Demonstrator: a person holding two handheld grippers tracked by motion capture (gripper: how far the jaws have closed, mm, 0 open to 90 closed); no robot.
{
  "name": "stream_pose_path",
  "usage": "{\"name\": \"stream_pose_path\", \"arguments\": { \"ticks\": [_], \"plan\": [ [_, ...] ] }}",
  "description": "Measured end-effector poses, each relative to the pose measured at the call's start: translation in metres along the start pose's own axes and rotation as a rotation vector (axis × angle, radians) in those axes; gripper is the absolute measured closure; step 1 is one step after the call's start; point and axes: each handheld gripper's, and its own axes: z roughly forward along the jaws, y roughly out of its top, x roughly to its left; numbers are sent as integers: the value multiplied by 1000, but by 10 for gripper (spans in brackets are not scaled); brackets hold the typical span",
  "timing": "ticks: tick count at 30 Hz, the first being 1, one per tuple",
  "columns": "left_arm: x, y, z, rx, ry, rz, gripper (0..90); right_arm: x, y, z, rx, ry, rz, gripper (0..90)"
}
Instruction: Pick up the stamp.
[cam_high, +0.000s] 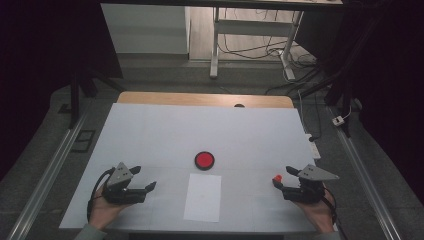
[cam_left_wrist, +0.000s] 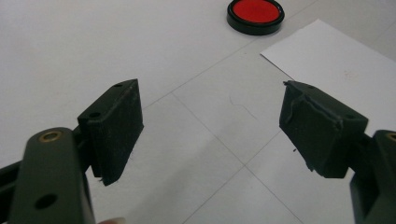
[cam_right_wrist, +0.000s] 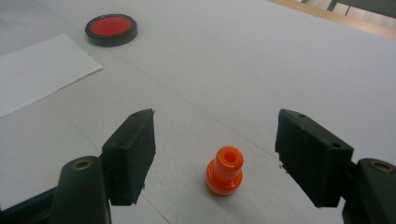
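orange stamp (cam_right_wrist: 224, 171) stands upright on white tabletop (cam_high: 150, 130), between jaws of right tongs (cam_right_wrist: 215, 158), spread wide, not touching it. high view shows stamp as small orange speck just beside right tongs' tips. left tongs (cam_left_wrist: 210, 135) spread wide over bare tabletop, holding nothing. red ink pad (cam_high: 204, 160) sits at middle, just beyond white paper sheet (cam_high: 202, 197).

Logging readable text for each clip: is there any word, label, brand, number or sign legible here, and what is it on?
None can be read.
White sheet of paper: blank apart from faint specks.
Round red pad in its black case: no marking.
Small orange stamp between the right gripper jaws: no lettering visible.
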Motion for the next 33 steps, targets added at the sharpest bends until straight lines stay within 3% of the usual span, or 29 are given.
{"name": "stream_pose_path", "arguments": {
  "ticks": [15,23,33],
  "plan": [
    [2,-3,3,8,16,-18,208,-5,18,17,103,-24,33,306],
    [3,-5,6,25,14,-23,207,-7,14,25,153,-36,54,326],
    [4,-6,6,31,11,-27,208,-9,6,26,214,-55,73,446]
  ]
}}
